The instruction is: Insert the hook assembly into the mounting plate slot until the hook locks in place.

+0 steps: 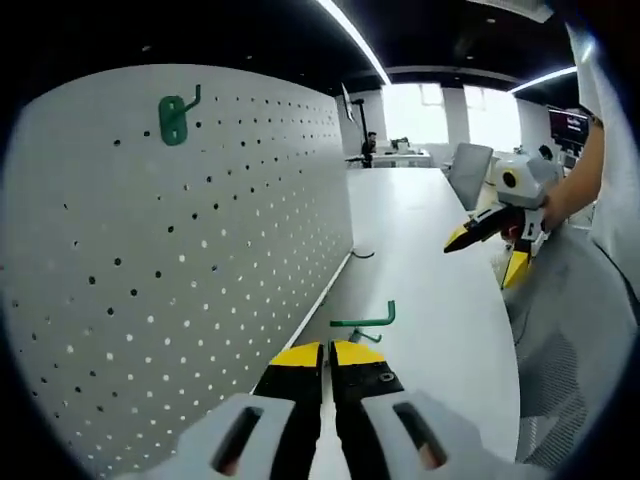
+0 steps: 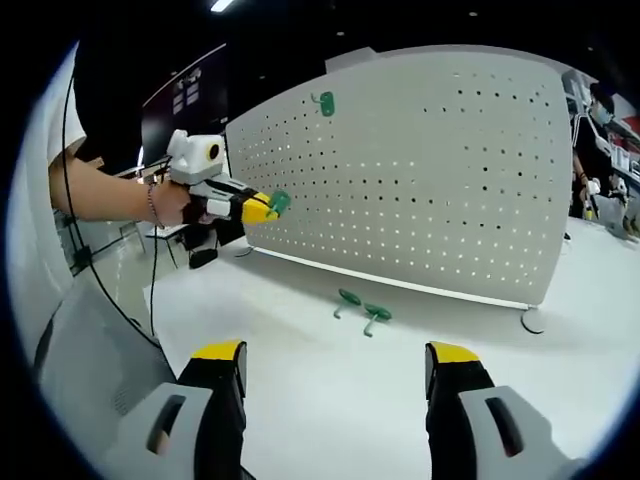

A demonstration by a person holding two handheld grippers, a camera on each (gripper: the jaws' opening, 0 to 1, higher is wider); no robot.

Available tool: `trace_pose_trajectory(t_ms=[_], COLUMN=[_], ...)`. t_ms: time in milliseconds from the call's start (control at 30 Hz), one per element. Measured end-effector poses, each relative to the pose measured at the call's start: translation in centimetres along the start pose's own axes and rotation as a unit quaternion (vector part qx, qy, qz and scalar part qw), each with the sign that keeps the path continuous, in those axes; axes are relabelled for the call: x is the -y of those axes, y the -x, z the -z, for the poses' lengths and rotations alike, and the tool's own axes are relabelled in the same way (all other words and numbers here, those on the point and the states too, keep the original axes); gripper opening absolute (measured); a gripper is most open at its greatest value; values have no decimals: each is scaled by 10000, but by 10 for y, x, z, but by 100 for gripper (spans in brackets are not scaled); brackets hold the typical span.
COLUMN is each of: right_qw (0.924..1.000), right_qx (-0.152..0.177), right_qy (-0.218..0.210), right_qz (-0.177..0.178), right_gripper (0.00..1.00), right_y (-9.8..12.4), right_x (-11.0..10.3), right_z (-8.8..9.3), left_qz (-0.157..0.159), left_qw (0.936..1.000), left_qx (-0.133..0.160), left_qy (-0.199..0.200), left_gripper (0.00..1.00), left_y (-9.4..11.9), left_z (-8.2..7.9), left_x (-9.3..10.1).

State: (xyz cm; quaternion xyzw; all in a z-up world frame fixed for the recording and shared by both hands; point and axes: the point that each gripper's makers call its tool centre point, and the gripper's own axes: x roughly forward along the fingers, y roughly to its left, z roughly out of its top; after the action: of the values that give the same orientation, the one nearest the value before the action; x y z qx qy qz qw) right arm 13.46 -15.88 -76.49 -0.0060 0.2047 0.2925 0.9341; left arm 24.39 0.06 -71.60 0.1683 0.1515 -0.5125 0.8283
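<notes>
Now green hook (image 1: pixel 366 322) clamped in left tool (image 1: pixel 327 352).

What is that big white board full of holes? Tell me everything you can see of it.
The large white perforated board looks like thin painted metal or plastic, dotted with regular rows of small round holes. It stands upright along the white table, with a round foot at one lower corner. One small green plastic hook hangs in its holes near an upper corner. Two loose green hooks lie on the table in front of it, apart from it.
</notes>
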Motion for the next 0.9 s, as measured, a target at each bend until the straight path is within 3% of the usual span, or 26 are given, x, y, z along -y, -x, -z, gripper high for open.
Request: trace_pose_trajectory(t_ms=[433, 900], right_qw=[10000, 10000], right_qx=[6, -24], right_qy=[32, 77], right_qz=[-19, -53], right_gripper=[71, 71], right_y=[0, 0], right_x=[-2, -4], right_z=[0, 1], left_qz=[-249, -404], left_qw=[9977, 9934], left_qx=[550, 914], left_qy=[304, 557], left_gripper=[2, 2], left_y=[18, 35], left_z=[-24, -35], left_x=[7, 12])
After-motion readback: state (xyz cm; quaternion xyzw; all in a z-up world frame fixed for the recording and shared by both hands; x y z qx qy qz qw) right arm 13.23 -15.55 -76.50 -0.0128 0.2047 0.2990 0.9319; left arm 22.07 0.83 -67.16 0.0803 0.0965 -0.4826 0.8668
